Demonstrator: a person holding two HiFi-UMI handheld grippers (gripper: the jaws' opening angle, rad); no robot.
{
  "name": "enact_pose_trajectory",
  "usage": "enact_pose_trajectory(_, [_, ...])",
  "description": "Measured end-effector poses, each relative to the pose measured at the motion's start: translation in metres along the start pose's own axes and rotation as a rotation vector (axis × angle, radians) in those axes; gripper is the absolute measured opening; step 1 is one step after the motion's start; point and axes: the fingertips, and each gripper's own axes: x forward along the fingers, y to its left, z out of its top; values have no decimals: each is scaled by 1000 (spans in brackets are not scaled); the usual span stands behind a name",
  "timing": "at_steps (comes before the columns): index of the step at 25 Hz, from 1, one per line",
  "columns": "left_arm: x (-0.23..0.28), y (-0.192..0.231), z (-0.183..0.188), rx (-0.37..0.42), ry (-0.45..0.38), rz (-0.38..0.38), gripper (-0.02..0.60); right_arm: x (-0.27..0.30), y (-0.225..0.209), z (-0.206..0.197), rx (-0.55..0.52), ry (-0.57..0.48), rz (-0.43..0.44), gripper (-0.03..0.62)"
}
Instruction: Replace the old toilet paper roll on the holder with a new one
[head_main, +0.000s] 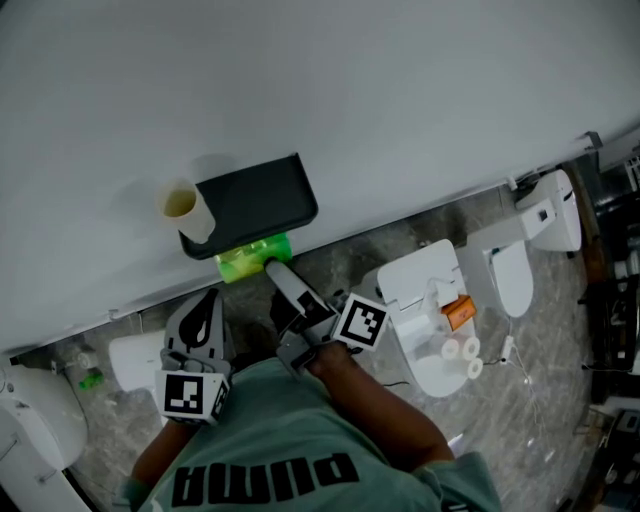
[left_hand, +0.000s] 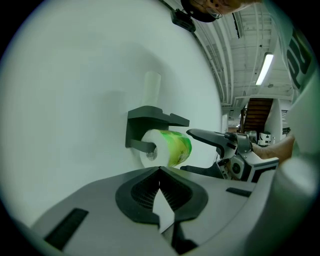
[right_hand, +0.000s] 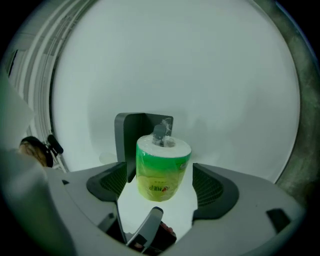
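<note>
The green-wrapped toilet paper roll (right_hand: 162, 170) sat on the grey spindle of the dark grey wall-mounted holder (head_main: 260, 200), under the holder's flat top shelf. This placement suggested that the new roll had been seated and only the release remained. A pale empty tube (head_main: 183, 205), probably the old core, stood upright on the left end of the shelf, clear of the spindle so the new roll could go on.

The right gripper (head_main: 275, 272) reached forward to the white wall (head_main: 350, 100), with one jaw above the roll and one below it. The right gripper view showed the jaws wide apart, with the roll between them and a visible gap at each pad. The gripper therefore had hold of nothing. The roll's weight appeared to rest on the spindle alone.

The left gripper (head_main: 208, 305) was held back, lower and to the left of the holder, with its tips pointed toward the wall. Its jaws met at the tips and carried nothing. This pose kept it out of the working area while its camera faced the holder.
</note>
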Motion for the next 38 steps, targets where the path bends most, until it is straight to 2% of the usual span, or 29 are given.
enact_pose_trajectory(7, [-1, -6, -3, -24, -17, -44, 5, -21, 12, -15, -284, 36, -66, 414])
enact_pose_trajectory(9, [-2, -8, -4, -30, -19, -58, 5, -26, 18, -21, -378, 45, -92, 296])
enact_pose_trajectory(11, [-3, -10, -5, -35, -13, -79, 5, -29, 26, -26, -493, 49, -112, 234])
enact_pose_trajectory(15, [-5, -16, -5, -47, -17, -114, 5, -33, 41, -34, -787, 69, -182, 53])
enact_pose_trajectory(17, [-7, -18, -6, -53, -14, -130, 5, -33, 47, -39, -923, 85, -214, 6])
enact_pose_trajectory(21, [-8, -23, -8, -65, -18, -168, 5, -33, 53, -47, -1100, 98, -268, 6])
enact_pose_trajectory(24, [-9, -29, -3, -71, -39, -188, 5, -37, 58, -44, -1174, 84, -316, 6])
enact_pose_trajectory(29, [-8, -38, 9, -63, -64, -195, 5, -46, 61, -34, -1231, 74, -347, 6])
enact_pose_trajectory(38, [-10, -63, 28, -55, -96, -136, 5, -65, 76, -20, -1306, 116, -301, 5])
